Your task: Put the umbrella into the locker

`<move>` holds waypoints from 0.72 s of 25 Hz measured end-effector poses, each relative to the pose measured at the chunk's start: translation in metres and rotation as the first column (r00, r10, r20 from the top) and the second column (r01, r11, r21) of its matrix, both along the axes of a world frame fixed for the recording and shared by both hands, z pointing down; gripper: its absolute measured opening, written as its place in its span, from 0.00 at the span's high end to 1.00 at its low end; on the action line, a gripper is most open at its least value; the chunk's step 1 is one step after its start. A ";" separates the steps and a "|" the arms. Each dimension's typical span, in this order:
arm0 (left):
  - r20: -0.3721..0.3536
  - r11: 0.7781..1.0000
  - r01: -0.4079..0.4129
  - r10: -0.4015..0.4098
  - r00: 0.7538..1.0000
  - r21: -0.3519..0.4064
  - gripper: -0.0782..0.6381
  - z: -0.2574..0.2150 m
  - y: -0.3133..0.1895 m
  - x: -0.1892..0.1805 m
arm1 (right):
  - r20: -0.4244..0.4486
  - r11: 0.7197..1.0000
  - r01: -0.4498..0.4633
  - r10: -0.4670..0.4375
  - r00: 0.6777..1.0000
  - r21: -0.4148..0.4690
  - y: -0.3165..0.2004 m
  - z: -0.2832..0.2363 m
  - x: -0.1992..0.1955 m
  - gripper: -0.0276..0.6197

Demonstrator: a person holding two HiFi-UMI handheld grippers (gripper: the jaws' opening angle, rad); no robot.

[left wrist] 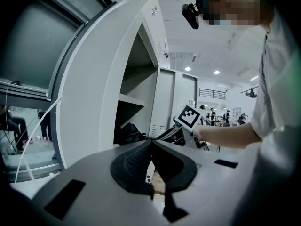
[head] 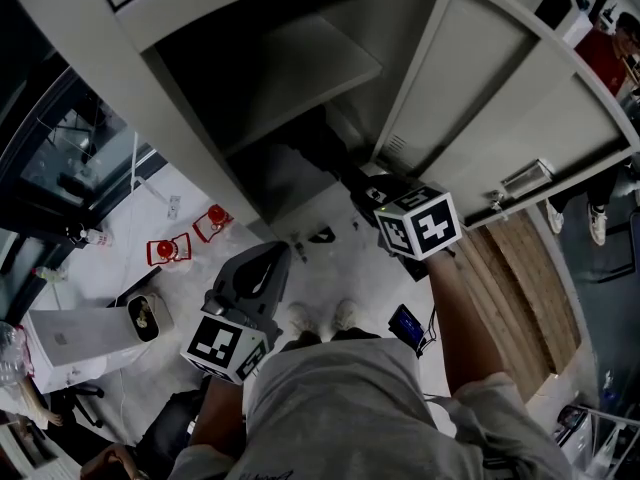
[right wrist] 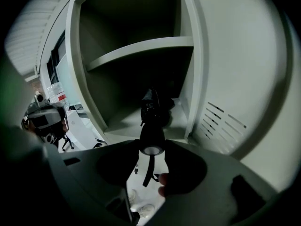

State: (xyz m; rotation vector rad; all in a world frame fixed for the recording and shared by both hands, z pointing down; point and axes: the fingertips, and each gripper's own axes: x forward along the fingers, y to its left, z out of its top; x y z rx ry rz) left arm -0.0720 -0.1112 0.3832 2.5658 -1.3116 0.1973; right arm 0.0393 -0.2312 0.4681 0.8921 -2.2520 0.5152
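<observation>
1. The umbrella (right wrist: 151, 112) is folded, black, and points away from the right tool (right wrist: 151, 147) into the locker (right wrist: 75, 79). Its far end is in the lower compartment, under the shelf (right wrist: 141, 51); whether it touches the compartment floor I cannot tell.
2. Its round handle (right wrist: 151, 140) sits right at the tips of the right tool, which is clenched on it from both sides. A dark strap (right wrist: 149, 171) hangs from the handle down through the gap behind the tips.
3. In the head view the right tool (head: 375, 196) reaches down toward the locker's opening, beside the open door (head: 500, 98).
4. The left tool (left wrist: 151, 145) is held apart from the umbrella, outside the locker on the left. Its jaws are closed together at the tips with nothing between them.
5. The person's shoes (head: 320, 316) stand on the pale floor (head: 180, 318) in front of the locker.
</observation>
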 end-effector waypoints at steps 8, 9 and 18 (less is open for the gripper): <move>0.003 1.000 -0.005 0.005 1.000 0.000 0.87 0.001 -0.002 -0.001 | -0.002 1.000 0.003 -0.003 1.000 0.002 -0.010 0.000 -0.006 0.67; 0.002 1.000 -0.005 0.005 1.000 0.004 0.87 0.000 -0.002 -0.001 | -0.002 1.000 0.003 -0.003 1.000 0.001 -0.011 0.000 -0.007 0.67; 0.005 1.000 -0.006 0.005 1.000 0.009 0.87 -0.001 -0.005 -0.004 | -0.006 1.000 0.007 -0.007 1.000 -0.005 -0.022 0.005 -0.015 0.67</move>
